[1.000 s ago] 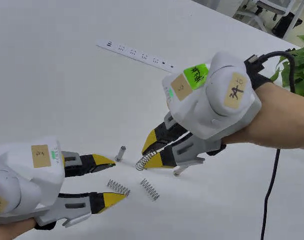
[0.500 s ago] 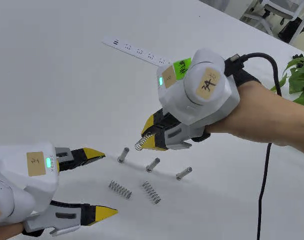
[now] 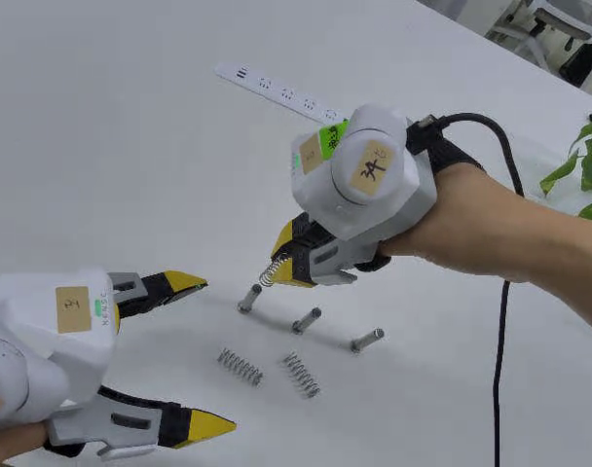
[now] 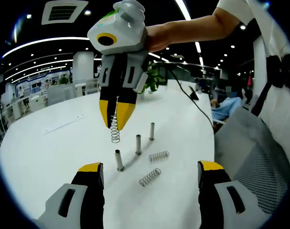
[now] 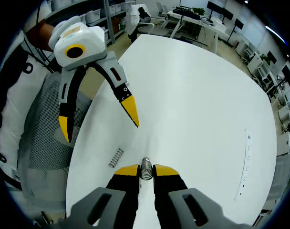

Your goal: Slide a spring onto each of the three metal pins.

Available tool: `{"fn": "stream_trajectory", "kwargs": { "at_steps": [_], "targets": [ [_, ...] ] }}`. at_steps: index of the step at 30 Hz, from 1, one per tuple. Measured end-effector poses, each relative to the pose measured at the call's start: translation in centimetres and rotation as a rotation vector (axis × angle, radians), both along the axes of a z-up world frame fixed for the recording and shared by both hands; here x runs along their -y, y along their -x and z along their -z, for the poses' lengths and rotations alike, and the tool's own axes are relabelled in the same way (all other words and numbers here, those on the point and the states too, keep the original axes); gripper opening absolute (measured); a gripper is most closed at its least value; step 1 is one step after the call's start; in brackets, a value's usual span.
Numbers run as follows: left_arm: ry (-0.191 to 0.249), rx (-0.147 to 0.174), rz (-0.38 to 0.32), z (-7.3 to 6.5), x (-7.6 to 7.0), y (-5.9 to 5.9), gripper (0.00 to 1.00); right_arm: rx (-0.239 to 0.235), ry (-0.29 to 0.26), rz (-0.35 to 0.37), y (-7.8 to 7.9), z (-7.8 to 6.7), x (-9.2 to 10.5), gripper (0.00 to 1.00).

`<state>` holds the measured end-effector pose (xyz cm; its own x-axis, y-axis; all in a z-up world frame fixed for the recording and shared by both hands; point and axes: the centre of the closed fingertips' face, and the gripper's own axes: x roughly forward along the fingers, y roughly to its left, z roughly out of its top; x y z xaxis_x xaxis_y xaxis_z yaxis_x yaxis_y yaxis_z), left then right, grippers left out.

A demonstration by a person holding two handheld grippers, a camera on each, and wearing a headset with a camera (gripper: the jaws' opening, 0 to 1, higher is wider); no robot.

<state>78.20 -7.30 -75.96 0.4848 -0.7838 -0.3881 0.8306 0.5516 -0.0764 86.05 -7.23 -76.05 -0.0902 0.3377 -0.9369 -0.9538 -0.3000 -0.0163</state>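
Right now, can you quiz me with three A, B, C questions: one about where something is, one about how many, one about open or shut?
1. Where is the thin coiled metal spring that the right gripper holds?
A. flat on the table
B. in the air by the short grey metal pin at the row's end
C. slid fully onto a pin
2. How many coiled metal springs lie loose on the white table?
A. one
B. two
C. four
3. How is the left gripper?
A. open
B. shut on a pin
C. shut on a spring
Answers: 1 B, it hangs from the jaws close to that pin; 2 B, a pair lies beside the pins; 3 A, its yellow-tipped jaws stand wide apart.
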Motion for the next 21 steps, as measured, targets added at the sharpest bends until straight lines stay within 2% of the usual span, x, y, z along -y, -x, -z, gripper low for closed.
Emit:
{"fn": "stream_trajectory", "kwargs": {
  "at_steps": [2,9,21],
  "targets": [
    [0.001,0.008,0.003,0.0,0.0,0.0,0.83,-0.002,0.005,0.001,-0.1,0.2,-0.1,0.12],
    [0.029,0.0,0.007,0.1,0.4,-0.1,0.85,-0.015,0.018,0.006,-0.1,1.2,-0.1,0.12],
    [0.042,-0.008,0.007,0.4,0.4,-0.1,0.84,-0.037,0.027,0.008,0.2,1.9,-0.1,0.12]
  ]
}}
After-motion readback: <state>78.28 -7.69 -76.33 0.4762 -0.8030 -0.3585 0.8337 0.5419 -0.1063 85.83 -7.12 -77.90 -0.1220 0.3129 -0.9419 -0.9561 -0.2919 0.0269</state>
